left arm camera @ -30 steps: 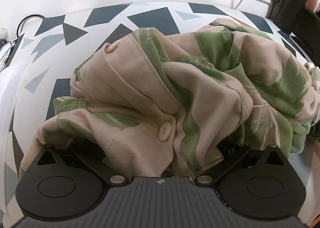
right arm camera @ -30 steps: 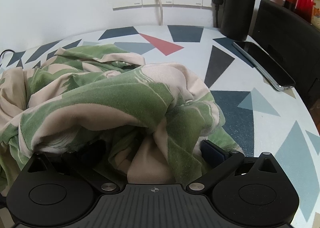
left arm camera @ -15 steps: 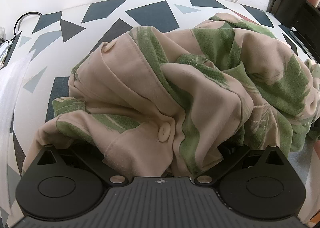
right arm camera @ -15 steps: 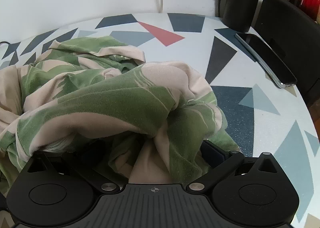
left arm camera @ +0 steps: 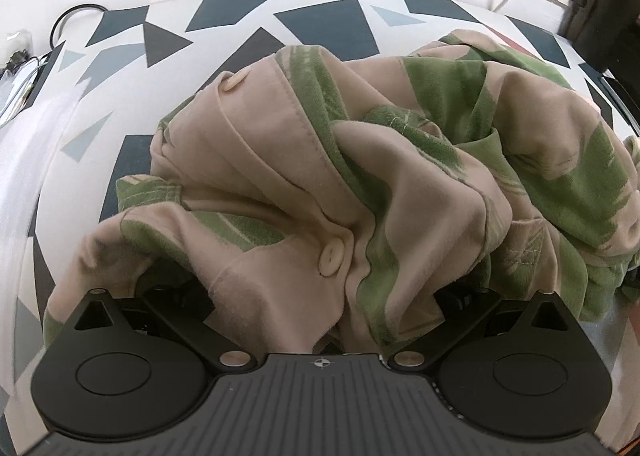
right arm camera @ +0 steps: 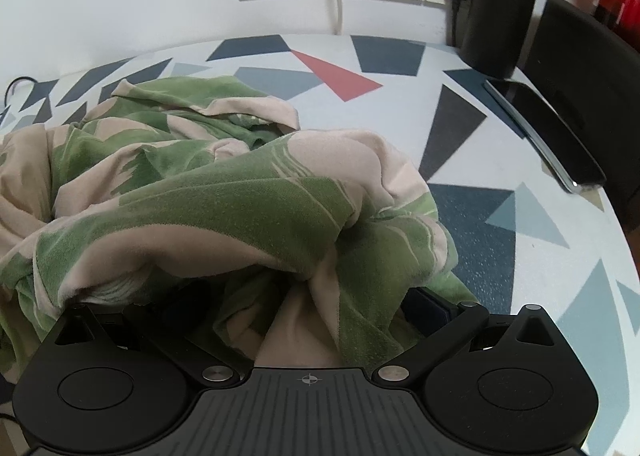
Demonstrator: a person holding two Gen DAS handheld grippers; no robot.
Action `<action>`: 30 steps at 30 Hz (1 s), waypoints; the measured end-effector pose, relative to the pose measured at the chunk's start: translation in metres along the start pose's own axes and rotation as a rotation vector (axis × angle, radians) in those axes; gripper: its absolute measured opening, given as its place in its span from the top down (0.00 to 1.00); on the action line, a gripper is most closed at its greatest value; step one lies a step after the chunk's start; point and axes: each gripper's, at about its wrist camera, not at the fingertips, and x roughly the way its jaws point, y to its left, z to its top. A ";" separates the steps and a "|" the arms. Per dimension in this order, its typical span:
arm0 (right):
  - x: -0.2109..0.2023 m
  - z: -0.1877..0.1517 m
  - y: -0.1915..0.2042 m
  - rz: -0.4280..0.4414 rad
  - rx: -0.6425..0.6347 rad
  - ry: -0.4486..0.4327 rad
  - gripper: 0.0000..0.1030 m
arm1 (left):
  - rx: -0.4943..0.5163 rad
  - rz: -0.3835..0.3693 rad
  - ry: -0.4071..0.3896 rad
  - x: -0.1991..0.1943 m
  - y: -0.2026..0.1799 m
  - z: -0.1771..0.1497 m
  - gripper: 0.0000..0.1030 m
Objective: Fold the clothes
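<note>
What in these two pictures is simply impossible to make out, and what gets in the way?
- Left wrist view: the left gripper fingertips are buried under the garment, so their grip cannot be judged.
- Right wrist view: the right gripper fingertips are likewise covered by cloth.
- Right wrist view: the black bottle is cut off by the top edge.
- Both views: the garment's overall shape is lost in the crumpled heap.

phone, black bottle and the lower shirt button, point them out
phone (right arm camera: 548,132), right wrist view, middle of its dark screen
black bottle (right arm camera: 500,4), right wrist view, its body
lower shirt button (left arm camera: 332,256), left wrist view, its face
</note>
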 end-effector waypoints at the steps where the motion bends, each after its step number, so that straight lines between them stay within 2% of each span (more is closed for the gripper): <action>1: 0.000 -0.001 -0.001 0.007 -0.009 -0.012 0.01 | -0.005 0.003 -0.005 0.000 0.000 -0.001 0.00; 5: -0.002 -0.009 -0.006 0.040 -0.047 -0.071 0.01 | -0.009 0.008 -0.027 -0.001 -0.001 -0.004 0.00; 13: -0.003 -0.008 -0.006 0.043 -0.057 -0.058 0.01 | -0.041 0.029 -0.006 -0.002 -0.002 -0.003 0.00; 22: -0.002 -0.013 -0.011 0.086 -0.102 -0.116 0.01 | -0.039 0.027 -0.031 -0.004 -0.001 -0.007 0.00; 30: -0.002 -0.009 -0.011 0.094 -0.105 -0.082 0.01 | -0.036 0.025 -0.072 -0.006 -0.001 -0.014 0.00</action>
